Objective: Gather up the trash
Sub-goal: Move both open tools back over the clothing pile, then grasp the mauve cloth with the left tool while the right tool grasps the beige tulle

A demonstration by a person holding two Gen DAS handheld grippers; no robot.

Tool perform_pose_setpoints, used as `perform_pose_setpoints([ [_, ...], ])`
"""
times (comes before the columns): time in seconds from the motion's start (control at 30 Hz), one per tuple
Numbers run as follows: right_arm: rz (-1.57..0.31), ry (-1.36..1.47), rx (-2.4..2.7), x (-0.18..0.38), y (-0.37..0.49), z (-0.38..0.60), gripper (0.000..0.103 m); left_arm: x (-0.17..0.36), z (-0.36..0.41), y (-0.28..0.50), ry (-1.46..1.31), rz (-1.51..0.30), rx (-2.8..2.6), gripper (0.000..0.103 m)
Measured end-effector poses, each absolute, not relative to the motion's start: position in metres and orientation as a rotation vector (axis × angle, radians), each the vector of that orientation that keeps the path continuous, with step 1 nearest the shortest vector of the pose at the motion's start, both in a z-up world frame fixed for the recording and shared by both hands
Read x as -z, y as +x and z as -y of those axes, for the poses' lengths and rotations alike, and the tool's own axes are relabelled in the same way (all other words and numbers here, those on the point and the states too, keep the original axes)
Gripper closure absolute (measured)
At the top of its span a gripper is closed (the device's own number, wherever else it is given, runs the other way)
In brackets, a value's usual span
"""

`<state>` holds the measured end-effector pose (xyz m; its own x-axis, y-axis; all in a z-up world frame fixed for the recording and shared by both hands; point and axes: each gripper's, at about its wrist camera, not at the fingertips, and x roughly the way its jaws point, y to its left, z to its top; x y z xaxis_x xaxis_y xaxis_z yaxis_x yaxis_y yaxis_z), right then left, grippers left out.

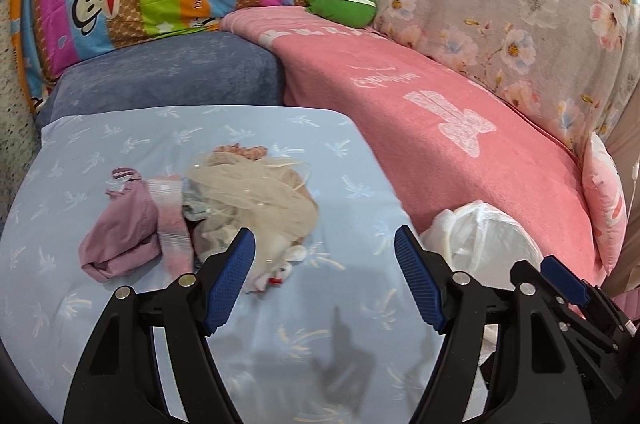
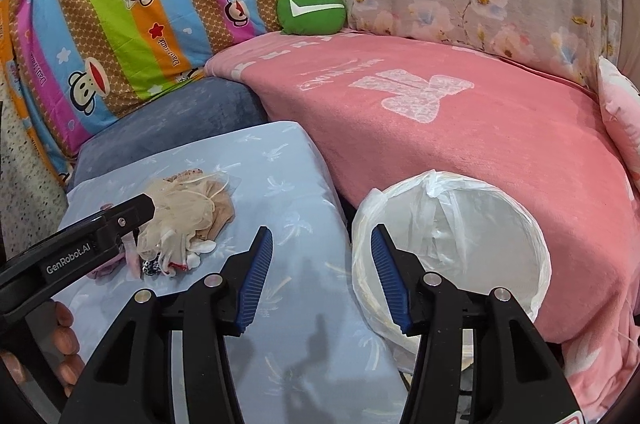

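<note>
Left wrist view: your left gripper point(image 1: 324, 248) hangs over the light blue cushion point(image 1: 120, 324), jaws apart, holding nothing. The trash pile point(image 1: 224, 208) (mauve cloth, pink striped piece, beige netting) lies on that cushion just ahead of the left jaw. The white bag-lined bin point(image 1: 480, 240) sits at right against the pink blanket point(image 1: 420, 104).

Right wrist view: your right gripper point(image 2: 322, 244) has its jaws apart and empty, between the trash pile point(image 2: 188, 216) at left and the bin point(image 2: 452, 244) at right. The green cushion point(image 2: 312, 10) rests at the back.
</note>
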<state>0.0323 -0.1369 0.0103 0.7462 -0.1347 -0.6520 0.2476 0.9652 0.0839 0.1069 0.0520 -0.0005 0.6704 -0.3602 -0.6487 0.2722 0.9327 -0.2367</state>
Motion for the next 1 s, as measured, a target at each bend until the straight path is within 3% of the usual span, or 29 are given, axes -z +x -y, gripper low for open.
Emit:
perform_pose_setpoints([
  [0.33,-0.719,0.139,0.159,-0.005,0.049,0.097,0.052,0.012,-0.100,0.119,-0.151,-0.773,0.261,0.034],
  [0.77,-0.752,0.087,0.080,0.008,0.080,0.040,0.048,0.033,-0.162,0.135,-0.131,-0.793,0.127,0.019],
  [1.0,-0.764,0.065,0.041,0.013,0.103,0.012,0.048,0.049,-0.186,0.146,-0.155,-0.828,0.097,0.019],
])
